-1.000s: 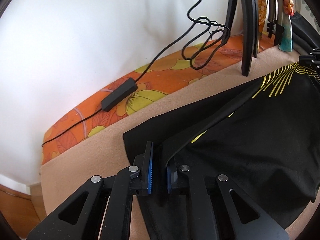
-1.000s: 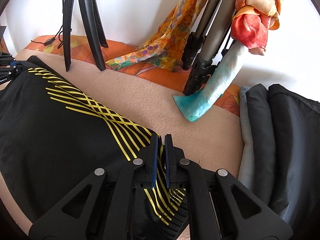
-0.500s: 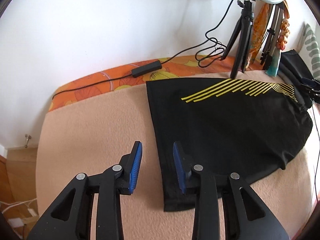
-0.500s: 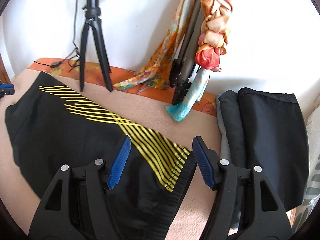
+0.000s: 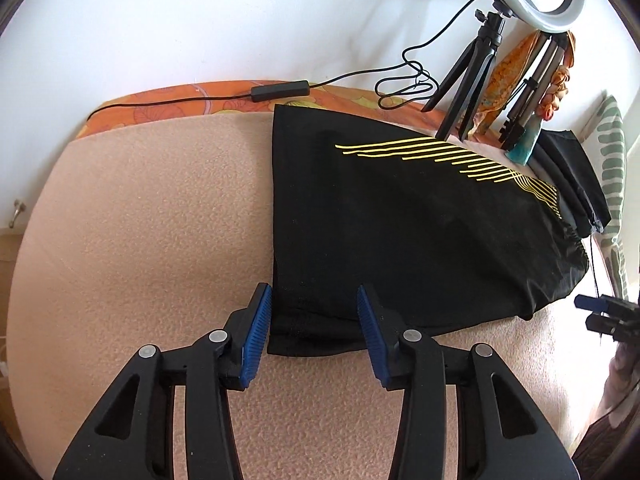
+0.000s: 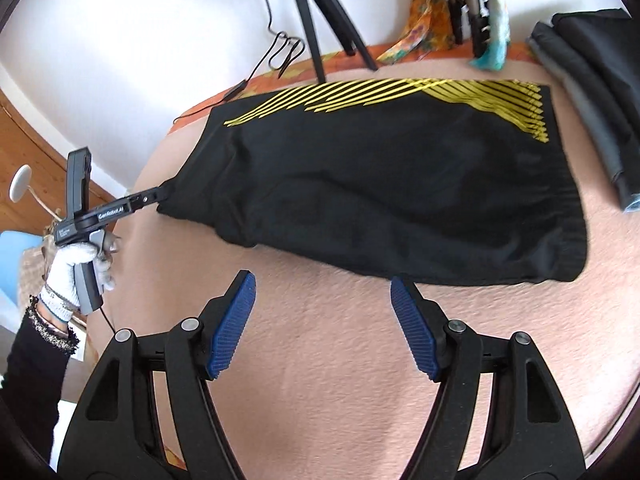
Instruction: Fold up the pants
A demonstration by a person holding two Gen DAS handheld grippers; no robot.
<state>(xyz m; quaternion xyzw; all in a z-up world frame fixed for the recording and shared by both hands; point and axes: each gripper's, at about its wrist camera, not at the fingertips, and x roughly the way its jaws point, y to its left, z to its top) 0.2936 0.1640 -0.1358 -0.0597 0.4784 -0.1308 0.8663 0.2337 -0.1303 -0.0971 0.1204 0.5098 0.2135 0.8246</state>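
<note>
The black pants (image 5: 400, 232) with yellow stripes lie folded flat on the beige blanket (image 5: 140, 240); they also show in the right wrist view (image 6: 380, 184). My left gripper (image 5: 314, 332) is open, its blue pads astride the near left corner of the pants. It shows from the side in the right wrist view (image 6: 156, 198) at the pants' left corner. My right gripper (image 6: 324, 324) is open and empty above bare blanket (image 6: 340, 360), just in front of the pants' near edge. Its tip shows in the left wrist view (image 5: 600, 312).
A ring light on a black tripod (image 5: 468, 80) and its cable (image 5: 280, 90) stand at the back by the white wall. Folded dark clothes (image 6: 592, 92) lie at the right. Colourful scarves hang on a stand (image 5: 532, 76). Wooden floor (image 6: 24, 136) lies left of the bed.
Both grippers have let go of the pants, opened wide and pulled back towards the front. The pants now lie flat on the blanket.
</note>
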